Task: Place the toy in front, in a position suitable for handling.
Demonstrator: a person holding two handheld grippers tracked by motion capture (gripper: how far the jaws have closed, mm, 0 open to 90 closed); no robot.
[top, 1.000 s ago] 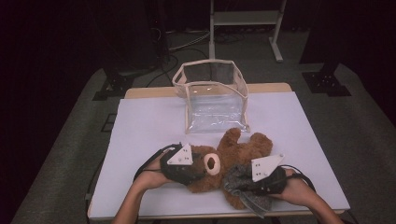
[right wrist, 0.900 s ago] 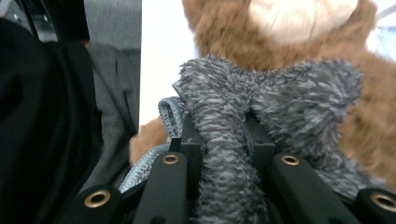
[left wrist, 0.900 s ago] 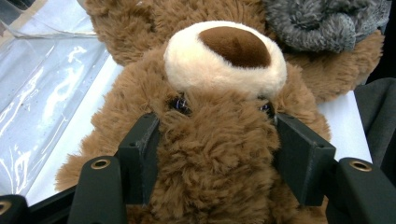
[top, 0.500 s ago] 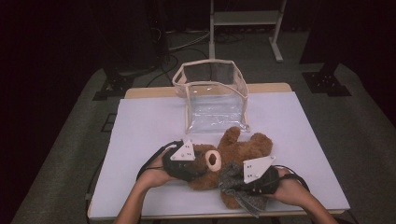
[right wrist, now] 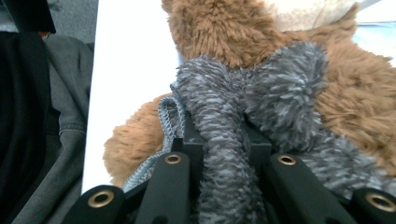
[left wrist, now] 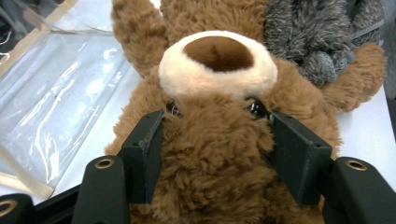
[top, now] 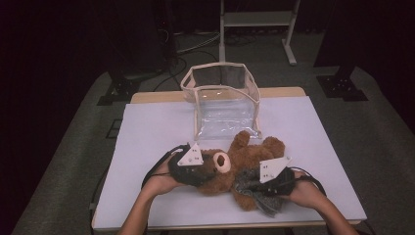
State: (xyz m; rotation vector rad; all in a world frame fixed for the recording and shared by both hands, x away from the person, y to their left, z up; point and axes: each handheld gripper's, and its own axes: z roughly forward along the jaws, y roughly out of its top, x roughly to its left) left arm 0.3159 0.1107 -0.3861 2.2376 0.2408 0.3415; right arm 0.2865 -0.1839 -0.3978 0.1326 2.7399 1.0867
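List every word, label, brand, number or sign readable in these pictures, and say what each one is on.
None: no readable text anywhere.
The teddy bear, its grey scarf and the clear bag carry no print or label that shows.
The grey plates on the tools have small dark dots, not letters.
The white table is blank.

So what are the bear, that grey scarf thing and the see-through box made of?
The bear looks like brown plush: long, curly pile, with a cream muzzle. The scarf seems a fuzzy grey knit; a looped knitted edge shows at its side. The box looks like clear, glossy soft plastic, creased and glinting, with beige fabric-like trim along its edges.
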